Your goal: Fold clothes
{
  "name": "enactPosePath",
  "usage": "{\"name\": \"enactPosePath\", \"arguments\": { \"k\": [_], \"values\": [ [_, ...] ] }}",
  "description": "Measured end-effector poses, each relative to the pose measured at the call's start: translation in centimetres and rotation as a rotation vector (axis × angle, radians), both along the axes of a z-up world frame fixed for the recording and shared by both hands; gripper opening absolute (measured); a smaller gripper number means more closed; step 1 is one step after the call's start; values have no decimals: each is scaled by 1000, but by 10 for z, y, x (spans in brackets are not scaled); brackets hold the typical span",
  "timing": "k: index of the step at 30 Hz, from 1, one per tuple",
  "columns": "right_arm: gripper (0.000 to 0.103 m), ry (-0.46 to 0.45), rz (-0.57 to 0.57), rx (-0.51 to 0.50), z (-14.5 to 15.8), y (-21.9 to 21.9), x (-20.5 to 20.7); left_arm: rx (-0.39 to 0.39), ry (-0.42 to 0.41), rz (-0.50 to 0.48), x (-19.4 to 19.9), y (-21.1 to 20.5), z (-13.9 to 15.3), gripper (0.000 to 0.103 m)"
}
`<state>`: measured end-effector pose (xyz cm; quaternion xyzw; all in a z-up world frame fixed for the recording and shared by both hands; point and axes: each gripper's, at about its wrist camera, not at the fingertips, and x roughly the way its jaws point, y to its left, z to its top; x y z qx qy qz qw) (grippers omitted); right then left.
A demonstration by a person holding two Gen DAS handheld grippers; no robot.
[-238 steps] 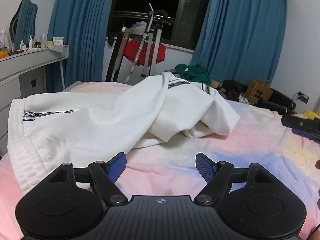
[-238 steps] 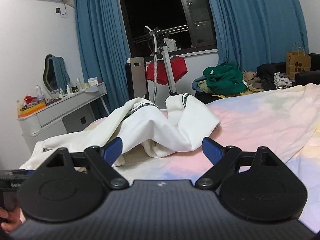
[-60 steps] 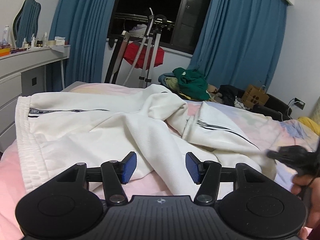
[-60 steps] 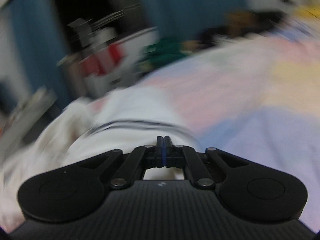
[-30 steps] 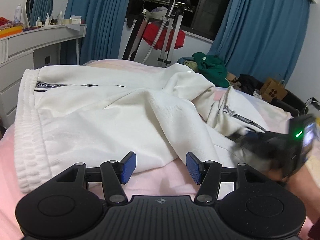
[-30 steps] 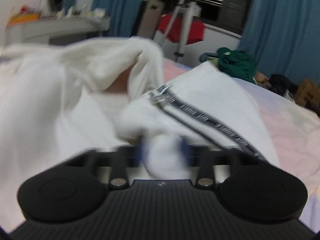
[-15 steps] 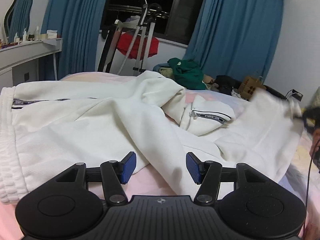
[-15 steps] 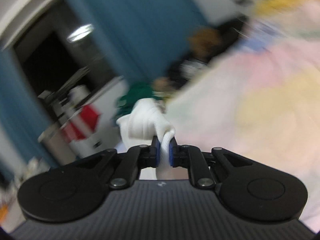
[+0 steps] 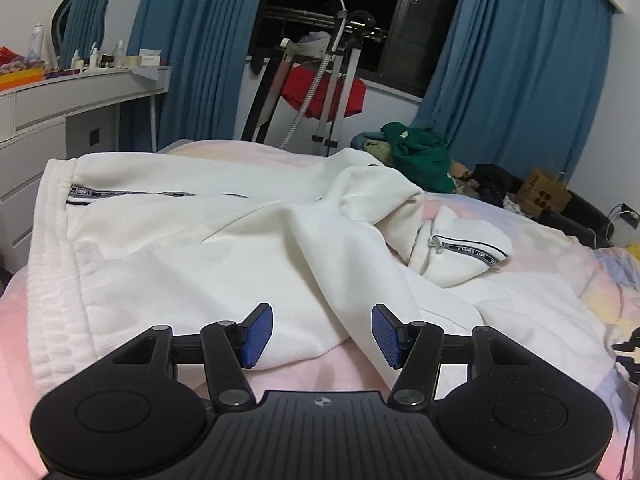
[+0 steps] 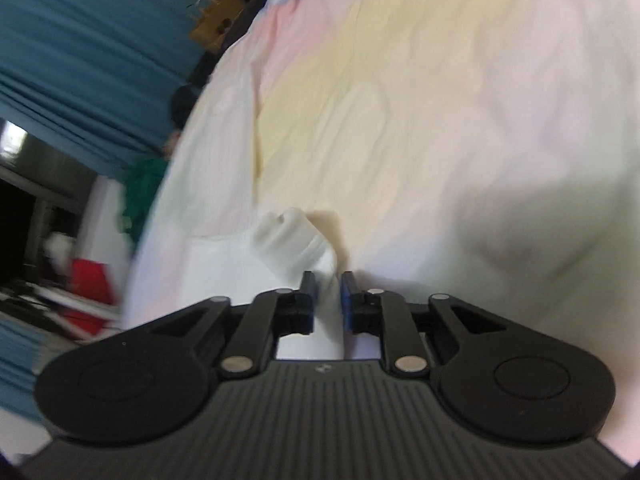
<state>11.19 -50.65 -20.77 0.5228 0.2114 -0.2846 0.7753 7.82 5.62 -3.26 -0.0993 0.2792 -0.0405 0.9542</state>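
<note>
A white zip jacket (image 9: 200, 256) with black-and-white tape trim lies spread over the pastel bed sheet (image 9: 560, 252), its collar part (image 9: 460, 248) bunched in the middle. My left gripper (image 9: 322, 334) hovers open just above the jacket's near fold, with nothing between its blue pads. In the right wrist view, which is rolled sideways and blurred, the jacket's ribbed sleeve cuff (image 10: 288, 236) sticks out ahead of my right gripper (image 10: 328, 300). Its jaws are opening, and white sleeve cloth still fills the narrow gap and touches both pads.
A white dresser (image 9: 60, 96) with bottles stands at the left. Beyond the bed are a clothes rack with a red cloth (image 9: 320, 92), a pile of green clothes (image 9: 420, 156), a brown paper bag (image 9: 544, 196) and blue curtains (image 9: 500, 80).
The right gripper has swung the sleeve out to the right over the bed and rolled onto its side; its jaws stand wider than before. The sleeve now lies flatter. The left gripper has barely moved.
</note>
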Motion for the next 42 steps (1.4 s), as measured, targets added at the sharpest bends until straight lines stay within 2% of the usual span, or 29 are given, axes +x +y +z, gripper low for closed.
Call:
{"name": "enactPosePath", "arguments": {
  "k": [1,2,3,5,8,11,13,16,20,22,23,24,25,26,30,32,35,38,40,42],
  "values": [
    [29,27,-25,-21,6,6,-4,-4,0,1,-1,1,1,57],
    [45,54,-51,-42,12,12,-8,-9,1,1,-3,2,1,57],
    [65,57,-54,-42,15,18,-15,-17,1,0,-4,4,2,57],
    [87,7,1,30,21,25,-24,-46,16,-11,-5,6,2,57],
    [85,-142,108,145,22,34,-35,-104,49,-33,-7,9,1,58],
    [87,-187,164,137,23,41,-36,-171,95,-33,-7,14,-1,58],
    [86,-164,204,142,14,40,-25,-209,105,-28,-8,17,-1,59],
    [87,-141,259,257,-10,39,-3,-241,100,-7,-10,21,2,63],
    [87,-144,269,206,-12,39,15,-358,130,17,-11,33,-3,70],
    [77,-132,271,160,-12,38,26,-414,156,34,-9,40,-8,74],
    [64,-117,265,139,-13,38,30,-438,176,45,-6,44,-11,74],
    [45,-99,238,134,-15,38,31,-468,196,63,-3,49,-15,75],
    [35,-91,205,145,-19,35,31,-508,215,91,-2,55,-19,78],
    [18,-83,170,158,-23,33,30,-547,234,119,0,62,-24,80],
    [8,-191,92,258,-33,19,25,-731,354,218,3,85,-49,82],
    [6,-281,23,228,-23,20,16,-843,393,267,2,97,-63,82],
    [6,-334,-2,137,-4,21,17,-968,373,338,-3,114,-74,82],
    [6,-304,-8,115,-6,19,21,-1066,312,440,-9,129,-85,81],
    [6,-277,-22,141,-14,16,23,-1118,272,519,-9,139,-94,70],
    [6,-275,-28,158,-17,15,23,-1133,253,555,-6,145,-95,63]
  ]
}}
